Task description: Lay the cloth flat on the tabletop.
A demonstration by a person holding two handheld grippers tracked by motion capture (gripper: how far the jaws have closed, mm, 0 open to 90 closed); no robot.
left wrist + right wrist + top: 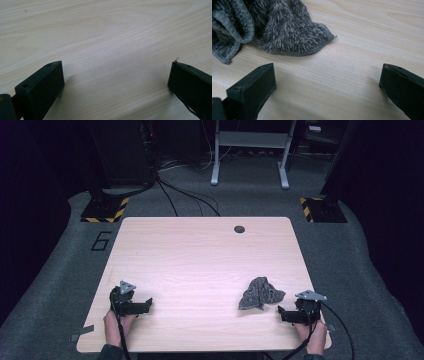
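Left gripper (145, 305) resting low on bare table (200, 255), jaws spread wide, nothing between them, well apart from the cloth (260, 293). Right of centre, toward the near edge: grey fluffy cloth, crumpled in a loose heap, stitched hem curling at the corners. Likely light, soft and limp, prone to sag and unfold when lifted; not fragile, pile giving fair grip. Best hold probably the hemmed corner (322, 37) nearest the right gripper (281, 314). Right gripper just beside the cloth, jaws wide apart, empty, not touching
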